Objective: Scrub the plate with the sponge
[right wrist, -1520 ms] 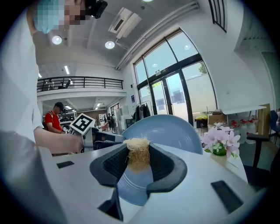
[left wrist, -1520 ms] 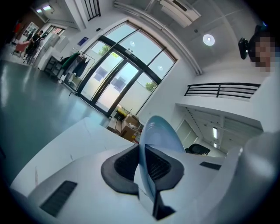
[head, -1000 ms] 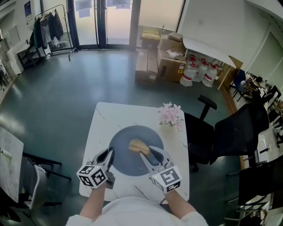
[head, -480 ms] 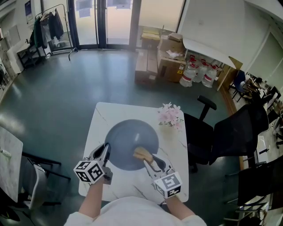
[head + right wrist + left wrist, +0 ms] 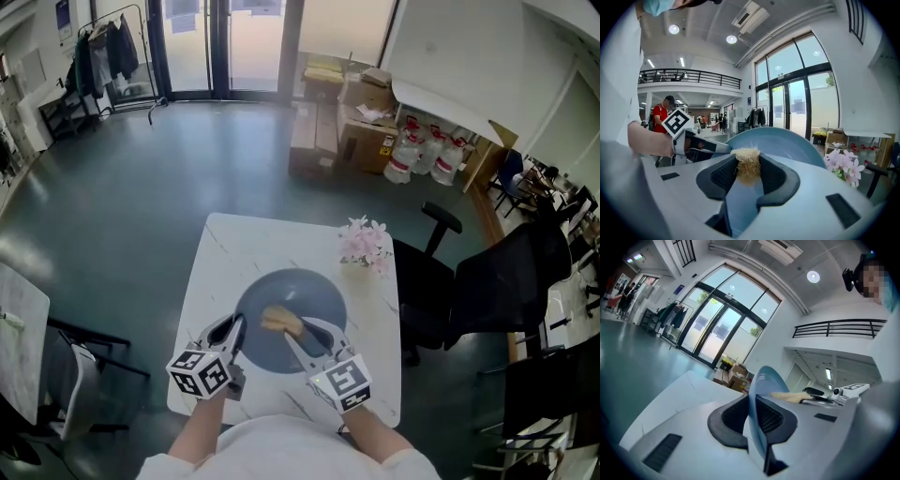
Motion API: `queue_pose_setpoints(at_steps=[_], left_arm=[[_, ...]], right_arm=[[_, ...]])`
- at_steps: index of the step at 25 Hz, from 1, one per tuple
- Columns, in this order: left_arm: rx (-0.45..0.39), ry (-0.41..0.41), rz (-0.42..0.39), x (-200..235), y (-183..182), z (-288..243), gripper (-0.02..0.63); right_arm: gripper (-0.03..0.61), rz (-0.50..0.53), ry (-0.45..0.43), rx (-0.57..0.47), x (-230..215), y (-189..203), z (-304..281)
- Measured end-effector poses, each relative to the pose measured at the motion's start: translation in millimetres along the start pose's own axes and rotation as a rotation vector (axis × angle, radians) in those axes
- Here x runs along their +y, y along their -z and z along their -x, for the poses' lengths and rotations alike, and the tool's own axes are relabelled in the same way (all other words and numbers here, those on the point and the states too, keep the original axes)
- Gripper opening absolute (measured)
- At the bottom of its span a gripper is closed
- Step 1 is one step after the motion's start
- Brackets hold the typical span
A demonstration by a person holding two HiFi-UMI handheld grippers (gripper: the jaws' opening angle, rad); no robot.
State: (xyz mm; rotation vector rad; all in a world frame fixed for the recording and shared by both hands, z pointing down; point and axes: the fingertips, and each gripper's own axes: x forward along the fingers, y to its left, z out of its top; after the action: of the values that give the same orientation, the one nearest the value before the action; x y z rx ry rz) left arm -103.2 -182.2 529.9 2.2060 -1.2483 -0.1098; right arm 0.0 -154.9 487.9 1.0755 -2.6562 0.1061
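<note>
A round blue-grey plate (image 5: 305, 292) lies tilted over the white marble table (image 5: 234, 253). My left gripper (image 5: 236, 330) is shut on its left rim; in the left gripper view the plate (image 5: 761, 380) stands edge-on between the pads. My right gripper (image 5: 286, 330) is shut on a straw-coloured fibrous sponge (image 5: 278, 321), which rests on the plate's face near the middle. In the right gripper view the sponge (image 5: 747, 168) sits clamped between the dark pads with the plate (image 5: 787, 143) right behind it. My right gripper (image 5: 825, 397) with the sponge also shows past the plate in the left gripper view.
A small bunch of pink flowers (image 5: 364, 246) stands at the table's far right corner, close to the plate. A black office chair (image 5: 497, 281) is to the right of the table. Cardboard boxes (image 5: 342, 122) and water jugs stand farther back on the floor.
The sponge in my right gripper slid toward the plate's near right edge, then back up and left to the middle. My left gripper kept its hold on the rim with only slight shifts.
</note>
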Motion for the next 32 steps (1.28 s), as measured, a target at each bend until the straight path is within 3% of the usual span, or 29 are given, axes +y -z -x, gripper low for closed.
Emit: queue_pose_setpoints(at_steps=[10,15,19,23,28,32], left_arm=[[-0.005,0.011,0.037,-0.2,1.7,-1.4,0.043],[-0.042,-0.014,0.056,12.3,-13.4,-0.1,0.043],[-0.083,-0.038,0.06,23.8,-29.6,2.5,0.043],[-0.101,-0.05,0.06,27.3,-36.7,3.9,0.043],[-0.063,-0.035,0.035,18.3,-23.4,2.4,0.043],[-0.024,-0.006,0.023,5.9,-8.7,-1.2,0.043]], right_arm=[[0.141,-0.023,0.153,0.005,-55.6,4.2,26.9],[0.141,-0.061,0.178,0.04,-57.7,22.4,39.2],[0.141,-0.084,0.135,0.071,-34.6,37.7,37.5],[0.141,-0.069,0.032,0.096,2.5,44.6,25.0],[0.141,-0.031,-0.068,0.078,35.0,31.5,1.4],[0.141,-0.025,-0.083,0.047,37.1,13.1,-10.4]])
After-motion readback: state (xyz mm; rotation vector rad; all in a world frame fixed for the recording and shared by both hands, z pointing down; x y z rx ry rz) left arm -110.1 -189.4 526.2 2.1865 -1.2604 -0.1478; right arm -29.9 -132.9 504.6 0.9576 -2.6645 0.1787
